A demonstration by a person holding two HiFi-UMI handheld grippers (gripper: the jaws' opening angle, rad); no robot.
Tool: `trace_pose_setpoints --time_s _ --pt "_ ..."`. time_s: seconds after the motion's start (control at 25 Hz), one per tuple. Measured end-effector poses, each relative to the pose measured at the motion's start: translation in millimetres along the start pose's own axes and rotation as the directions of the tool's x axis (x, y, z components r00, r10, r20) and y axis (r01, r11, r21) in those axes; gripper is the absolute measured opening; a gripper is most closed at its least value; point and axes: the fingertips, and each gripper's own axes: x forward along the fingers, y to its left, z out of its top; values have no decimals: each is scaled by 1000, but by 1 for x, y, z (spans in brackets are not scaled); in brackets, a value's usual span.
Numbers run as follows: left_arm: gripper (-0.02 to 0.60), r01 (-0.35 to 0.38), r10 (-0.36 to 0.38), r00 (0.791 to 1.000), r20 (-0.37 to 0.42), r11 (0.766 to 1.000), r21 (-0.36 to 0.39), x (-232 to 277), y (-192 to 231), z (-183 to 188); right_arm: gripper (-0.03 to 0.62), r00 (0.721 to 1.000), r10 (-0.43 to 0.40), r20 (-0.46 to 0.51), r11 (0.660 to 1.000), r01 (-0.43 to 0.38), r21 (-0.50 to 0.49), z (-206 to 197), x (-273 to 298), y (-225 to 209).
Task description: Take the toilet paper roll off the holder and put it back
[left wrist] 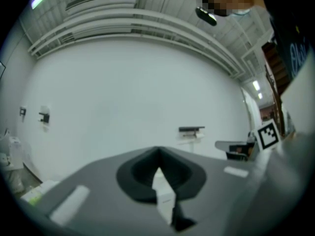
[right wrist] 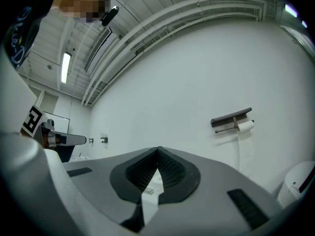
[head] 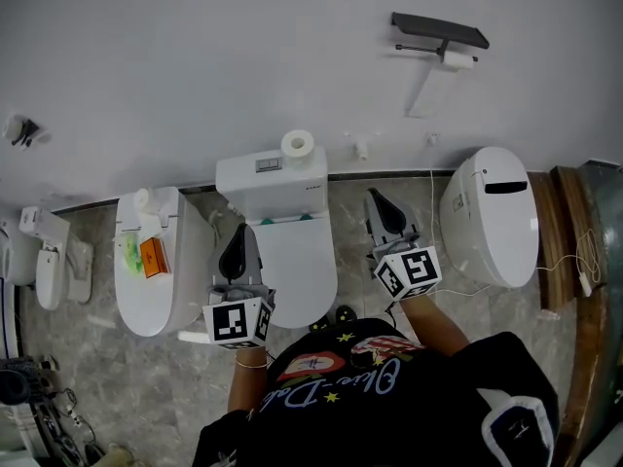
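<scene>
Two grippers, and none of the work begun: we hold the left gripper [head: 239, 233] and the right gripper [head: 382, 204] low over the middle toilet [head: 297, 261]. Each has its jaws pressed together on nothing, and both are well apart from the wall fitting they are meant for. The toilet paper roll [head: 458, 59] hangs on its dark holder [head: 440, 29] high on the white wall, up and to our right. We judge this the opening step, with the reach not yet made. The next move, as we read it, calls for raising the right gripper toward the holder and spreading its jaws wide enough to take the roll. The roll would then slide sideways off the bar's open end, whichever side that proves to be, rather than pull straight out. A second roll [head: 298, 145] stands on end on the cistern [head: 255, 178]; it is not the one on the holder. Of containers we see only three toilets, all with lids down, so their bowls are hidden. The lid of the left toilet [head: 146, 300] carries an orange packet [head: 153, 257] and a white bottle [head: 145, 202].
</scene>
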Motion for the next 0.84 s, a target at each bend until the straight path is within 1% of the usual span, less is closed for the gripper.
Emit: trace_pose_setpoints --time_s 0.12,0.28,0.56,0.84 --pt "-2 4 -4 1000 2 1000 1 -1 -2 1 14 1000 10 0 1000 -10 -23 2 -1 4" --pt "-2 6 -6 1000 8 1000 1 0 -4 1 14 1000 20 -1 999 -20 -28 3 0 5" --pt "-2 18 -18 1000 9 1000 2 0 -11 3 14 1000 12 -5 999 -12 -50 6 -5 3" --pt "-2 24 -23 1000 13 1000 -7 -1 -14 2 14 1000 8 -3 999 -8 -49 7 -9 3"
